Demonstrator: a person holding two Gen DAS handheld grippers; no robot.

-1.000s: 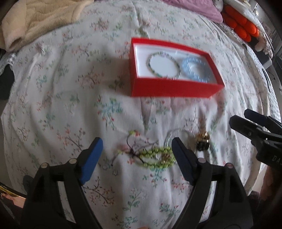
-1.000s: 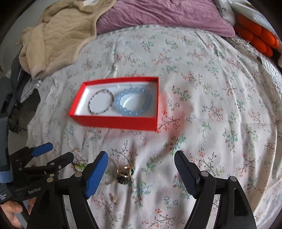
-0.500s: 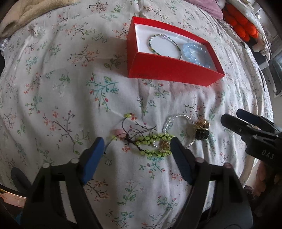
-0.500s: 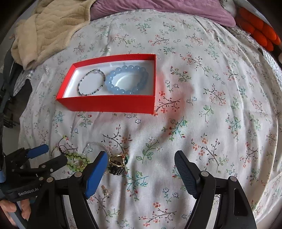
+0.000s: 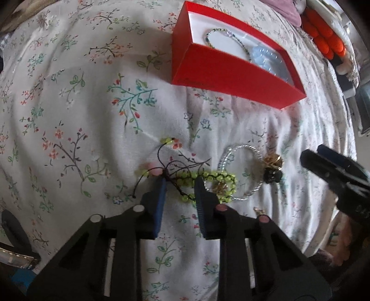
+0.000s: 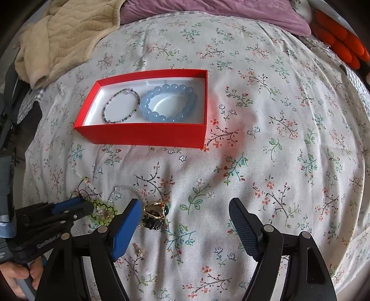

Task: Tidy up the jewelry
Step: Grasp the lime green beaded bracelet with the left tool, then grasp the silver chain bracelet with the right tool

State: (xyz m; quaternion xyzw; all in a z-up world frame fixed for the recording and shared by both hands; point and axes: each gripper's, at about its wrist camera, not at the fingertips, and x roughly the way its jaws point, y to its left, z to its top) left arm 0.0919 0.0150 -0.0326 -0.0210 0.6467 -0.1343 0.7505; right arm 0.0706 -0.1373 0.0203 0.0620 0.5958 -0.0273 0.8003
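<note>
A red box [image 6: 143,135] [image 5: 222,74] lies on the floral bedsheet and holds a thin dark beaded bracelet [image 6: 121,105] and a blue bead bracelet [image 6: 168,103]. A green beaded bracelet [image 5: 208,183] with black cords lies in front of it, beside a clear bead bracelet [image 5: 242,171] and a gold and dark ring cluster [image 5: 272,169] [image 6: 155,214]. My left gripper [image 5: 180,185] [image 6: 81,203] has its jaws narrowed around the green bracelet's cord end, down at the sheet. My right gripper [image 6: 185,215] is wide open and empty beside the ring cluster.
A beige blanket [image 6: 62,34] and a purple pillow [image 6: 208,9] lie at the far side of the bed. Orange objects [image 6: 340,41] sit at the far right. A small gold piece [image 6: 138,251] lies on the sheet near my right gripper.
My left gripper has moved forward and down onto the green bracelet, and its jaws have closed in from wide open. My right gripper has edged forward a little and stays open.
</note>
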